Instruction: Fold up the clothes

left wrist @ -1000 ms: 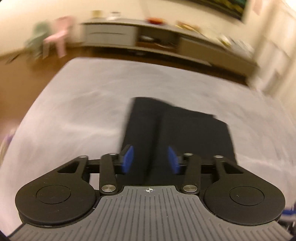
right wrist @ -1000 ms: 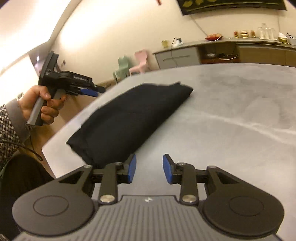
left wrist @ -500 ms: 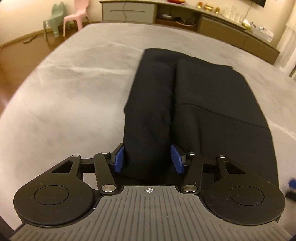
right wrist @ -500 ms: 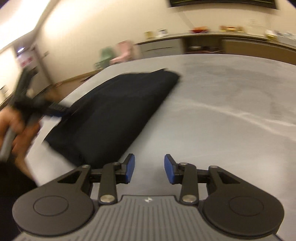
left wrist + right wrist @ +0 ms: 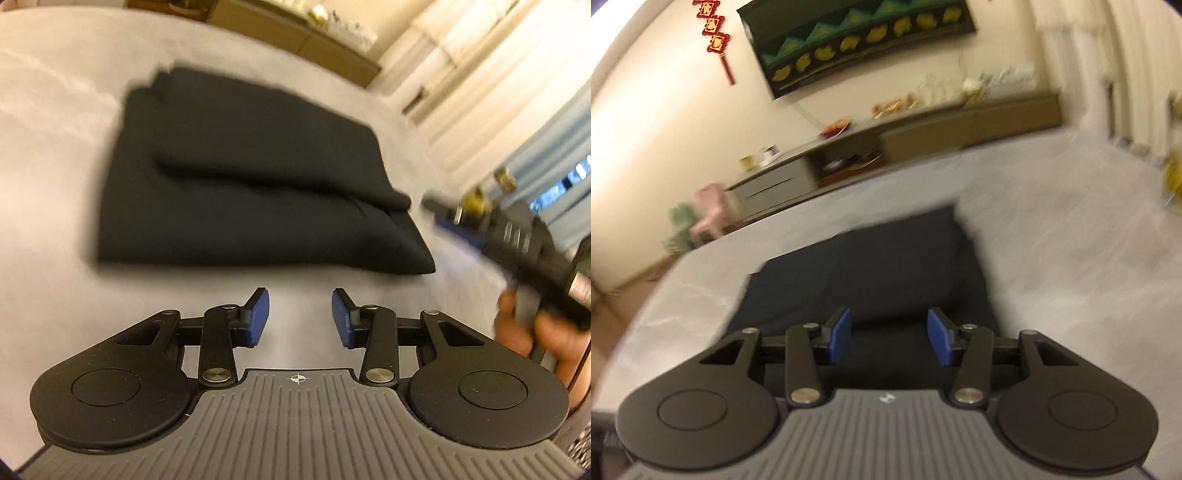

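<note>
A folded black garment (image 5: 243,177) lies flat on the grey marble table (image 5: 55,155). My left gripper (image 5: 300,317) is open and empty, over bare table just short of the garment's near edge. My right gripper (image 5: 889,338) is open and empty, above the garment's (image 5: 871,273) near end. In the left wrist view the right gripper (image 5: 517,240) shows at the right, hand-held, beside the garment's right corner. Both views are motion-blurred.
A long low sideboard (image 5: 886,147) with dishes stands along the far wall under a dark framed picture (image 5: 857,40). Small pink and green chairs (image 5: 705,218) stand on the floor at left. Curtains (image 5: 498,92) hang to the right of the table.
My left gripper has pulled back off the garment and swung round to its side. My right gripper has moved from beside the garment to over its near end.
</note>
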`<state>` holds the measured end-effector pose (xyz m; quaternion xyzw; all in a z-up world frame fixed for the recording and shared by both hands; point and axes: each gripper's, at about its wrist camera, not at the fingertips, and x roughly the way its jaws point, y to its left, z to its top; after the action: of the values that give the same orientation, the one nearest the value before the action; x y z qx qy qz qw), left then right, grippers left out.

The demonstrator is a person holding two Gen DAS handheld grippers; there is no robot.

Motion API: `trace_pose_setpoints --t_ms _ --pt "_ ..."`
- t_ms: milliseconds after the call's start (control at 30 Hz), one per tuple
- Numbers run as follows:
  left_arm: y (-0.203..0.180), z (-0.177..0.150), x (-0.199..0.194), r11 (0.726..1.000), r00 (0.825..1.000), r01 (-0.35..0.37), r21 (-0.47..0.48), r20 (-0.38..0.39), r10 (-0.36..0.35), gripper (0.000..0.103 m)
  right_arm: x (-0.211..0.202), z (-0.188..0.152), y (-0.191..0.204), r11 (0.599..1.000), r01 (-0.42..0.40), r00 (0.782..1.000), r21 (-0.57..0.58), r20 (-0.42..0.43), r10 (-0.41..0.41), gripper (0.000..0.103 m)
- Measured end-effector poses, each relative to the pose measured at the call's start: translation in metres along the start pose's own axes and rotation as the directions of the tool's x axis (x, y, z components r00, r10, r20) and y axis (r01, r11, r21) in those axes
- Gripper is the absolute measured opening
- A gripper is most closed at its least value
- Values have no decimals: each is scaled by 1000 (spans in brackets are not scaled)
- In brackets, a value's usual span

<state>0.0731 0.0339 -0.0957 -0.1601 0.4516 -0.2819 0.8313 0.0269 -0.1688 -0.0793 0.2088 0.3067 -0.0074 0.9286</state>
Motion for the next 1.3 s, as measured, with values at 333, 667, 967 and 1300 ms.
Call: trace_pose_setpoints --t_ms 333,667,967,1300 --pt "47 17 21 996 996 -94 11 11 94 0 33 -19 -19 996 84 988 40 -131 -78 48" --pt "38 21 -4 999 998 -5 39 69 3 20 21 -2 -36 912 -168 965 376 -126 229 49" --pt "10 12 38 983 999 -30 182 -9 32 18 81 -5 -50 798 -136 951 587 -150 272 55" --pt "22 7 28 989 1000 2 145 -12 0 16 64 -9 -62 800 -140 969 583 -86 232 4"
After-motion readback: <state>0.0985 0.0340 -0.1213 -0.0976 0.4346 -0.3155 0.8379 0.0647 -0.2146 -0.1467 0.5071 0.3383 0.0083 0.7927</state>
